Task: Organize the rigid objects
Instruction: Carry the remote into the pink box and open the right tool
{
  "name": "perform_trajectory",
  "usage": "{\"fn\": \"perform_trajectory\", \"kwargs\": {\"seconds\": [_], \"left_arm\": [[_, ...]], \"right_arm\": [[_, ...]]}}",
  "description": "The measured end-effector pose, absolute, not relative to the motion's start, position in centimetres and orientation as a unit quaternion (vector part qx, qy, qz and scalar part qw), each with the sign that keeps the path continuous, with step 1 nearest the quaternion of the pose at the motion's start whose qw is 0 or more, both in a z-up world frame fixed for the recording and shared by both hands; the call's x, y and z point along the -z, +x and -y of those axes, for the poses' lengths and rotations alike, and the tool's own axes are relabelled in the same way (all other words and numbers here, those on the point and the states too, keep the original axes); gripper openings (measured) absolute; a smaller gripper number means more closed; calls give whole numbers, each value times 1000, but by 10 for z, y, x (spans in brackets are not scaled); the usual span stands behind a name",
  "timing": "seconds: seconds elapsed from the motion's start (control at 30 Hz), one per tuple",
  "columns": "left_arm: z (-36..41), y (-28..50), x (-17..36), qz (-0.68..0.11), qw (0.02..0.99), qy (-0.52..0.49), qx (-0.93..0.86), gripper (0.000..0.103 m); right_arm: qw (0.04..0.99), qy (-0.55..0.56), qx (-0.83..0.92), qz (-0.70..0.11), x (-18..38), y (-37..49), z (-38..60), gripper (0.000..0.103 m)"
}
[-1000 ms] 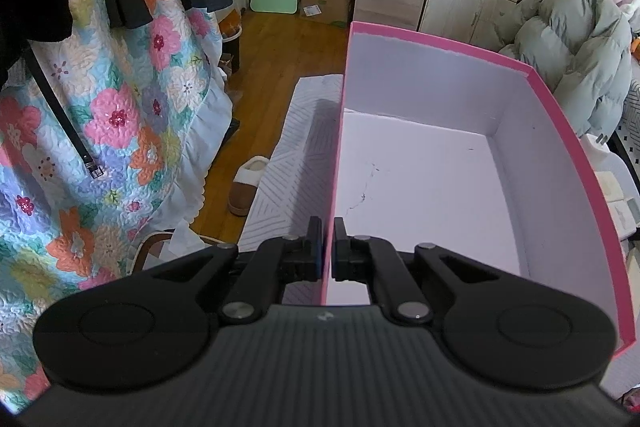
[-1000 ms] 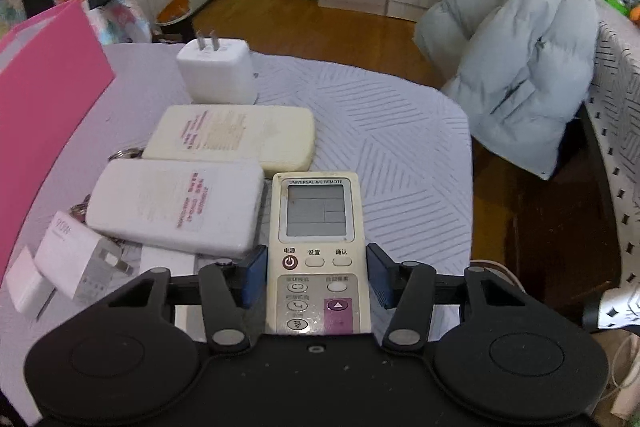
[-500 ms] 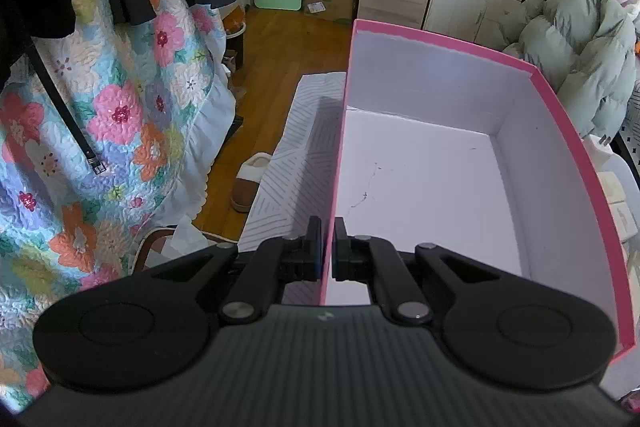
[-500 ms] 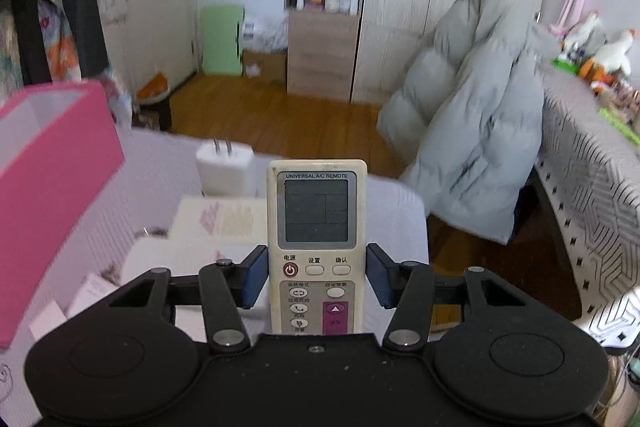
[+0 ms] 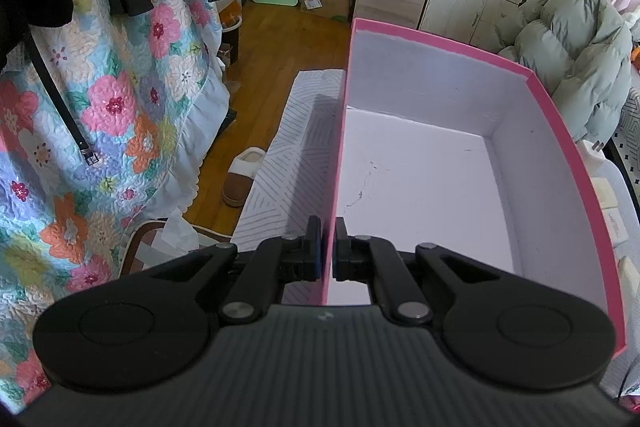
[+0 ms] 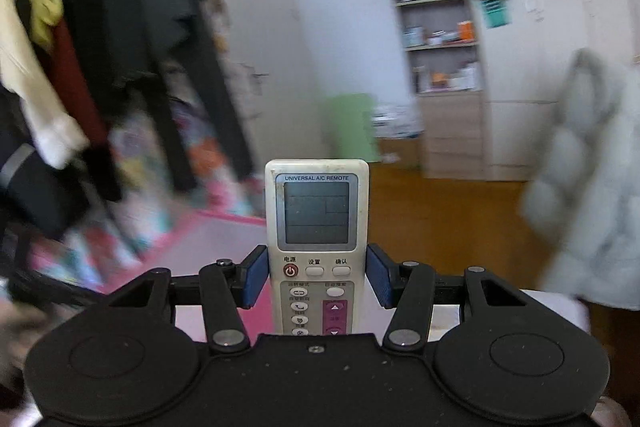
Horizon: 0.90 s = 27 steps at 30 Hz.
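The white air-conditioner remote (image 6: 317, 247) stands lengthwise between the fingers of the right gripper (image 6: 317, 277), its grey display and the words "UNIVERSAL A/C REMOTE" pointing away from the camera, its lower buttons running back under the gripper's body. The blue pads (image 6: 255, 277) press against its two long edges at the level of the red power button — the remote is pinched there, held in the air clear of any surface. Behind it the room is smeared with motion blur: a pink edge low at the left, hanging dark clothes (image 6: 160, 39) above that, a shelf unit (image 6: 440, 39) and wooden floor beyond.

In the left wrist view, the left gripper (image 5: 328, 249) has its jaws pressed together on the near left wall of the pink box (image 5: 560, 131), one finger outside and one inside. The box sits open and its pale floor is bare apart from faint scratch marks. It rests on a grey patterned cover (image 5: 288, 155); to the left hangs a floral quilt (image 5: 100, 107), and a slipper (image 5: 240, 175) lies on the wooden floor — a puffy grey coat (image 5: 572, 43) is heaped behind the box.
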<state>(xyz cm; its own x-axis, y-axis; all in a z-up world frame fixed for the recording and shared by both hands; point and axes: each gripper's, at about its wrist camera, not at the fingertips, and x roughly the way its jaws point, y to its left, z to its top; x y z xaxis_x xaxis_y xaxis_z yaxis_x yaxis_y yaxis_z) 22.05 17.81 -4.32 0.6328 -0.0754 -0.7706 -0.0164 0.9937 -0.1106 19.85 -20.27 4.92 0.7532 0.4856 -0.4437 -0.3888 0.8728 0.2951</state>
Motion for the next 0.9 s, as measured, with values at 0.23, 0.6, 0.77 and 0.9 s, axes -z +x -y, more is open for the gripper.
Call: {"fn": "perform_trajectory", "kwargs": {"seconds": [0.23,0.6,0.77,0.9], "left_arm": [[-178,220,45,-424,903,-64,17,5],[-185,222,45,-424,901,-85,32,6],[-188,221,47,-421,901,-94,37,7],[-190,220,48,-419,902,-99,38,7]], "right_arm": [[834,163,-343,-401,-29,269,118,58],[703,266,-282,-597,72,311,25,58],[661,287,-247,-648,102,310,7,58],[648,302,-231,-659,107,310,-7,58]]}}
